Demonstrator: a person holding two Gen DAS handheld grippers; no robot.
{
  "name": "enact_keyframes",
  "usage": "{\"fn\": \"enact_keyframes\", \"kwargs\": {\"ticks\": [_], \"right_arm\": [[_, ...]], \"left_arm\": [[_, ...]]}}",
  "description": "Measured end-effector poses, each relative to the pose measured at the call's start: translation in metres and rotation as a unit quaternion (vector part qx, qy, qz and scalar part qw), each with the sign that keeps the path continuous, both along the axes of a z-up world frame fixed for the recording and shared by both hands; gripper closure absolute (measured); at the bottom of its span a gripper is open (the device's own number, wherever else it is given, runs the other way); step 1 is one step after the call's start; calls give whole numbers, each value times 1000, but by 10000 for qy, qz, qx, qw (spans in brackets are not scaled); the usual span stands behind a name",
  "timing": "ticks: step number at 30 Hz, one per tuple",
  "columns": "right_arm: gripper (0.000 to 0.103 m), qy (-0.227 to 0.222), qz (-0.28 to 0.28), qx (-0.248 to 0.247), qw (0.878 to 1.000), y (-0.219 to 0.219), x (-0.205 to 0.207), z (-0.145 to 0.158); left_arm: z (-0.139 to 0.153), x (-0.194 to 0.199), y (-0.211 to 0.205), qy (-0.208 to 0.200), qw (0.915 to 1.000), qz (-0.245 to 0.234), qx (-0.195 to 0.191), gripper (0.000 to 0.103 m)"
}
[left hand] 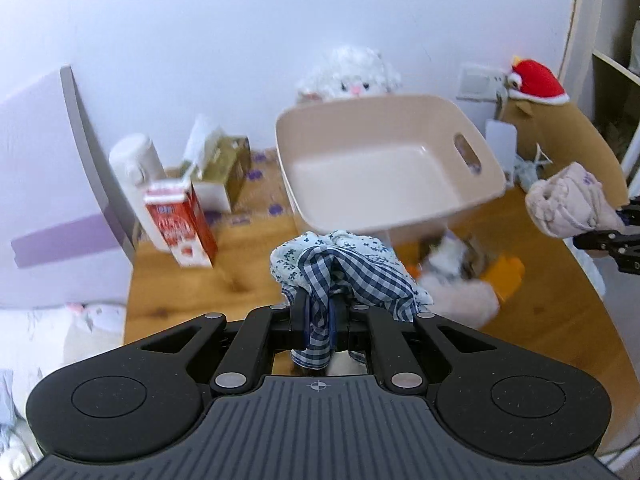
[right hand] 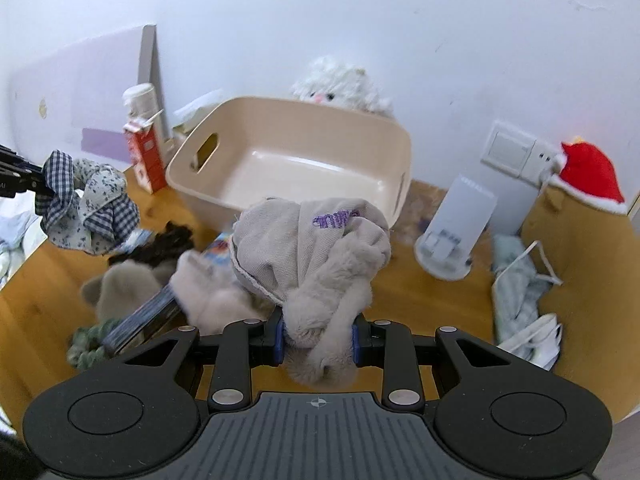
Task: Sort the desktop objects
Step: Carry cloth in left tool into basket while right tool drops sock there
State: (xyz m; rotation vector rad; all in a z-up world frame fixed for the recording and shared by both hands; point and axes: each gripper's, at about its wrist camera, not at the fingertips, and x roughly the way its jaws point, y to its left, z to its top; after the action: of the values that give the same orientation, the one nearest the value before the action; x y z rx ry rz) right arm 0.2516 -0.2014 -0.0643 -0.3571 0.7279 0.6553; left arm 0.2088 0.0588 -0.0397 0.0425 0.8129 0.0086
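Note:
My left gripper (left hand: 320,312) is shut on a bundle of blue checked and flowered cloth (left hand: 344,268), lifted above the wooden desk; the same cloth bundle (right hand: 86,208) shows at the left of the right wrist view. My right gripper (right hand: 318,338) is shut on a beige fluffy garment with purple lettering (right hand: 316,248), also lifted; that beige garment (left hand: 568,204) appears at the right of the left wrist view. A beige plastic basket (left hand: 384,136) with cut-out handles stands empty behind both bundles, its rim (right hand: 288,104) near the wall.
A pile of socks, cloth and a book (right hand: 160,280) lies on the desk in front of the basket. A red milk carton (left hand: 180,228), white bottle (left hand: 134,160), tissue box (left hand: 224,168), white plush (left hand: 352,76), red-hatted brown plush (left hand: 560,120) and white device (right hand: 456,232) ring the desk.

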Motion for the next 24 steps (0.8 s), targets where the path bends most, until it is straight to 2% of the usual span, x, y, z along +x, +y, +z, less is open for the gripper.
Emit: {"fn": "enact_keyframes", "kwargs": {"ticks": [5, 11, 18, 24], "right_arm": [[76, -111, 28, 24, 9999, 8, 25, 3], [76, -214, 69, 28, 9997, 23, 58, 5], [76, -200, 28, 110, 9997, 39, 102, 6], [75, -64, 54, 56, 9999, 58, 134, -4]], "left_arm": [[5, 39, 0, -138, 9998, 13, 164, 95], [-4, 86, -6, -120, 9995, -1, 297, 95], [-22, 137, -12, 83, 9998, 93, 145, 95], [-44, 168, -24, 295, 9993, -31, 222, 95]]}}
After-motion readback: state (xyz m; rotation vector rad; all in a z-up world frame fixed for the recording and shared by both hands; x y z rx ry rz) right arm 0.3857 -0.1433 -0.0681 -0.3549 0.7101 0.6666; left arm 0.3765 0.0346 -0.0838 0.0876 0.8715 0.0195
